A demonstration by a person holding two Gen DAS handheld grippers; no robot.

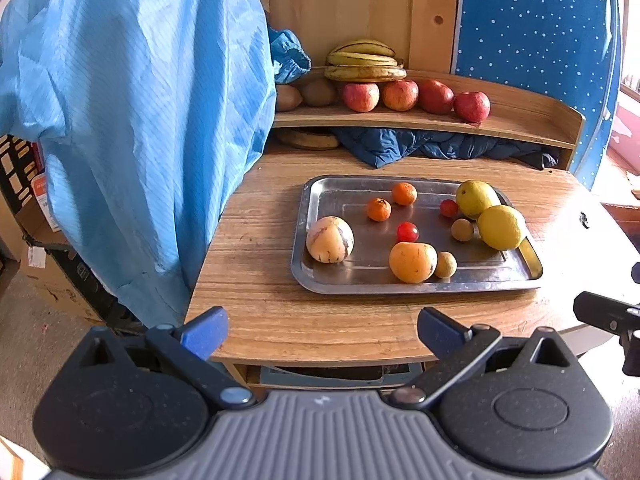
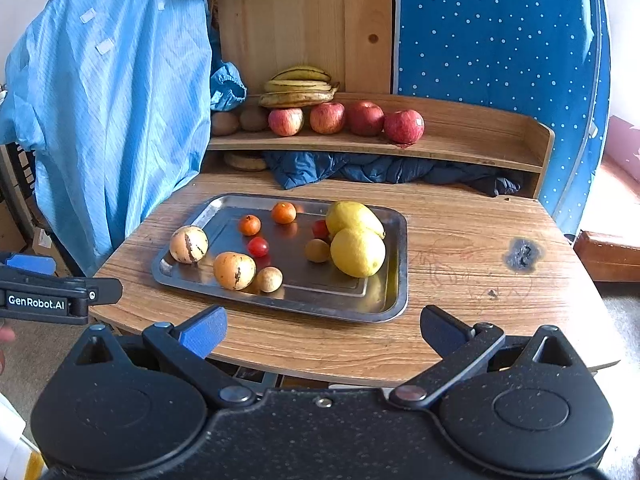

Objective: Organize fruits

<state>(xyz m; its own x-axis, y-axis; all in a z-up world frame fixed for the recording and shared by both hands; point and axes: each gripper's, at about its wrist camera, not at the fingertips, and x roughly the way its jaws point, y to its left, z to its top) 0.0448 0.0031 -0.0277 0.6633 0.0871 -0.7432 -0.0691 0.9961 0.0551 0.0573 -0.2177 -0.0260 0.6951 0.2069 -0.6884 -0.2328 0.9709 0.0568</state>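
Note:
A steel tray (image 1: 500, 278) (image 2: 384, 304) lies on the wooden table and carries mixed fruit. Two lemons (image 1: 501, 227) (image 2: 357, 252), two small oranges (image 1: 379, 209) (image 2: 283, 213), two cherry tomatoes (image 1: 407, 232) (image 2: 258, 247), two striped pale melons (image 1: 329, 239) (image 2: 189, 244) and two small tan fruits (image 1: 445, 265) (image 2: 269, 279) rest on it. On the raised shelf (image 1: 520, 128) (image 2: 480, 148) stand red apples (image 1: 472, 106) (image 2: 404, 126), kiwis (image 1: 319, 92) (image 2: 224, 123) and bananas (image 1: 365, 73) (image 2: 297, 98). My left gripper (image 1: 322, 330) hangs open before the table's front edge. My right gripper (image 2: 323, 330) is open too, short of the tray.
A light blue garment (image 1: 132, 120) (image 2: 112, 112) hangs at the table's left side. Dark blue cloth (image 1: 420, 146) (image 2: 380, 168) is stuffed under the shelf. The table (image 2: 480, 280) has a burnt mark (image 2: 522, 254) right of the tray. Boxes stand on the floor at left.

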